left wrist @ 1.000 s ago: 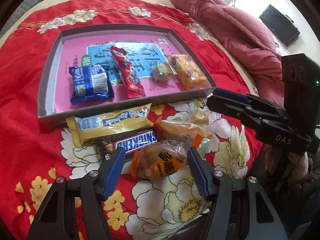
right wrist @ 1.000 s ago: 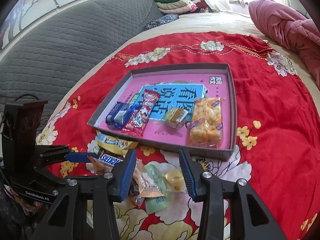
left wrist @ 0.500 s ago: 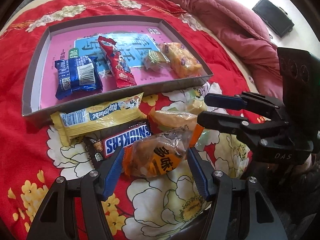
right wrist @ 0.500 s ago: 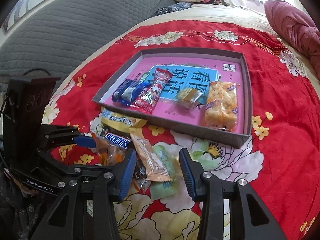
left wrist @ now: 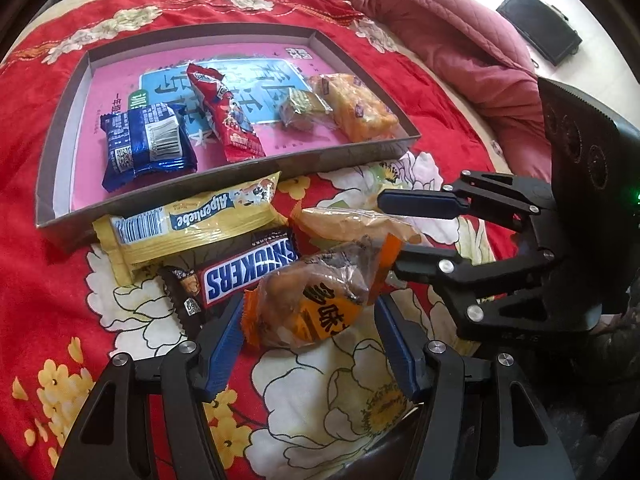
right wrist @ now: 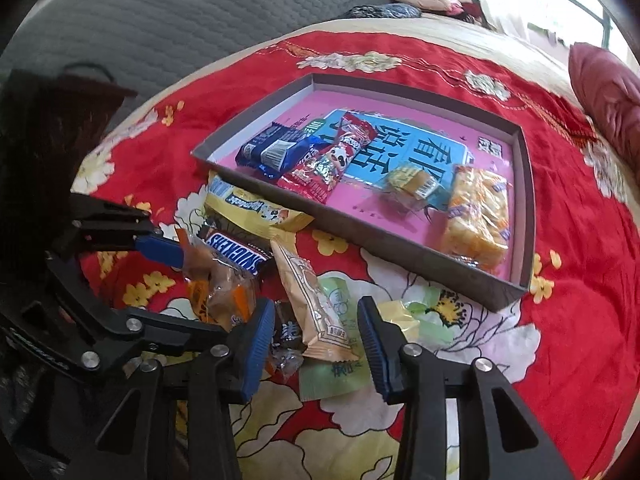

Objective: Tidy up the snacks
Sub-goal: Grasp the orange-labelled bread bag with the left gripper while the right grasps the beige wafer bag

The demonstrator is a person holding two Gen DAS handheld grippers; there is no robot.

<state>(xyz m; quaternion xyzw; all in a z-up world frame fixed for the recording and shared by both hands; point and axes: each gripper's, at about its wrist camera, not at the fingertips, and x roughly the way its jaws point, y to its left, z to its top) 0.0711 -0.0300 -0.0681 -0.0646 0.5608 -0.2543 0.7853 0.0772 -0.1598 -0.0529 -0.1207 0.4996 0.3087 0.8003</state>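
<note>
only the right camera shows the green packet [right wrist: 340,364]. both the left gripper [left wrist: 308,344] and right gripper [right wrist: 316,348] are apart. the orange snack [left wrist: 316,300] looks crinkly.

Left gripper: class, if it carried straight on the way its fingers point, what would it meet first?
The left gripper would most likely meet the orange cake packet, which already lies between its open jaws. Beyond that lie the Snickers bar and the tray, though depth is hard to judge.
</note>
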